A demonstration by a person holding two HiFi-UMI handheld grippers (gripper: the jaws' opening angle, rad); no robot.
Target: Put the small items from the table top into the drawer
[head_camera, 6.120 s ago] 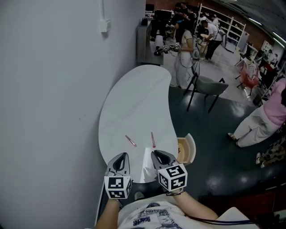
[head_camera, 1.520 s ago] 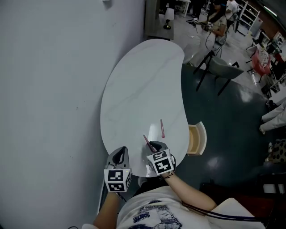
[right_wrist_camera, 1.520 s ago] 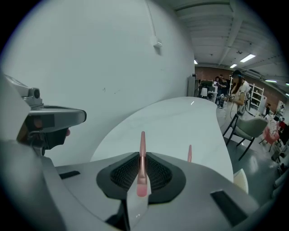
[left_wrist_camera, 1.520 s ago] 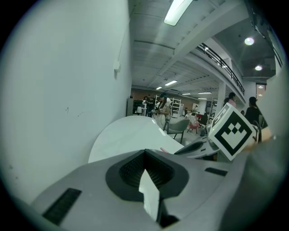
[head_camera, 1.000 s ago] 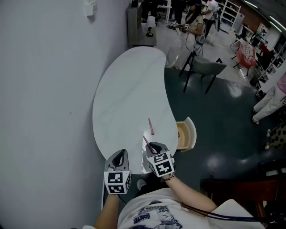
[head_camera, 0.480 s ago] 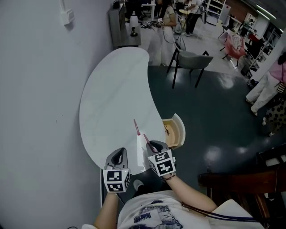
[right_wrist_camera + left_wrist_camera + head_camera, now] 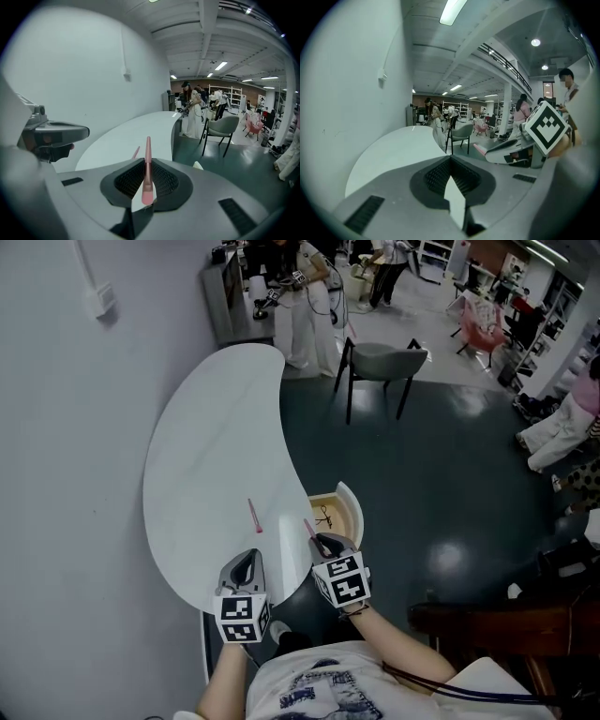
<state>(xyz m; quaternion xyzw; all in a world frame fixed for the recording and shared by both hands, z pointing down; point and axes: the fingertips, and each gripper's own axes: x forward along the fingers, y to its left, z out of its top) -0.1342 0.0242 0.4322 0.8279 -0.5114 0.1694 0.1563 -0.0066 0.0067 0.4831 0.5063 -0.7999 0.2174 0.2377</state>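
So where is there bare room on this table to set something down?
The table is bare from the far end near the chair down to the loose pink stick, and along the wall side. Crowded only at the near end, around the left gripper, right gripper and open drawer.

The left gripper [image 7: 247,557] and the right gripper [image 7: 322,540] are pale grey moulded plastic shells, rounded and tapering toward their far tips, each with a dark hollow on top. At the near end of each sits a white cube with black square markers [image 7: 237,617]. Inside, the jaws carry dark ribbed rubber pads [image 7: 436,174], and short black slotted strips [image 7: 365,214] mark the shell. The person wears a white T-shirt with dark blue print [image 7: 314,692]. A thin dark cable [image 7: 441,697] runs across it on the right.
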